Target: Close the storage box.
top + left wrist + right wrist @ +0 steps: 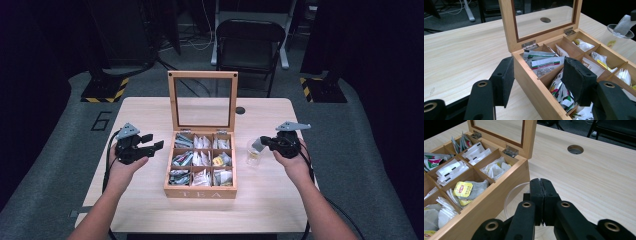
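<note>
My right claw (541,202) has its jaws pressed together, and in the high view a small white tea bag (257,144) is pinched at their tips, hanging over the mouth of a clear plastic cup (253,155). The right gripper view shows the shut jaws directly above the cup rim (510,195), though the bag itself is hidden there behind the pads. The cup stands on the bench (265,200) just beside the right wall of the wooden tea box (200,191), toward the bench's right edge. My left claw (537,82) is spread, with nothing between its pads; one pad sits outside the box's left wall and the other hovers over the nearest compartments. In the high view that claw (152,141) is near the box, toward the bench's left edge. The box occupies the bench centre, its glass-paned lid (202,100) standing upright at the rear, and its nine compartments hold assorted sachets (194,159).
</note>
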A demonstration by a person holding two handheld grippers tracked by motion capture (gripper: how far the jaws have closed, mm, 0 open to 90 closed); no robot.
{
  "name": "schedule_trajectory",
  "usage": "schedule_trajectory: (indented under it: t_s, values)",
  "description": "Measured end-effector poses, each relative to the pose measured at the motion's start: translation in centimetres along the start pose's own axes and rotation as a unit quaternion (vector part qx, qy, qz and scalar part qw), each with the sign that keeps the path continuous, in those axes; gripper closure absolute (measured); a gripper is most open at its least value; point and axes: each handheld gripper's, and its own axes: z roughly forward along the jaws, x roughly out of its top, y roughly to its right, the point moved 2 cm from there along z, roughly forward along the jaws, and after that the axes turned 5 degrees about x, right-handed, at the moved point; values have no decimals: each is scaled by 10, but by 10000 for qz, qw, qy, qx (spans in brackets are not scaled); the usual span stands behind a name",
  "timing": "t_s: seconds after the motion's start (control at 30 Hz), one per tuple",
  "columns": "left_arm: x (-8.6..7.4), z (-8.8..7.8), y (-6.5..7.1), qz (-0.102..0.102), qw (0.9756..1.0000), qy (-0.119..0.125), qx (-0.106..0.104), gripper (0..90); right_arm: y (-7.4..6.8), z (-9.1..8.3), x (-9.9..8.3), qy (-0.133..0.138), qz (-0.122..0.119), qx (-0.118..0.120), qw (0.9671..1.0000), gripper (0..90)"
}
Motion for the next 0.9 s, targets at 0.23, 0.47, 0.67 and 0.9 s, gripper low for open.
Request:
schedule_trajectory:
  t_s: [0.23,0.47,0.67,0.9]
  values:
    - [-1,0,0,-5,10000,-11,-9,429,0,3,-2,-77,-47,-7,10000,886]
    - [-2,1,0,-19,10000,10,-1,430,-2,8,-2,-146,-83,-9,9999,881]
    - [-2,0,-2,-24,10000,11,15,430,-3,10,-2,-189,-88,-5,9998,840]
    - [-2,-1,-2,-50,10000,-1,11,430,-3,8,0,-161,-91,-24,9998,805]
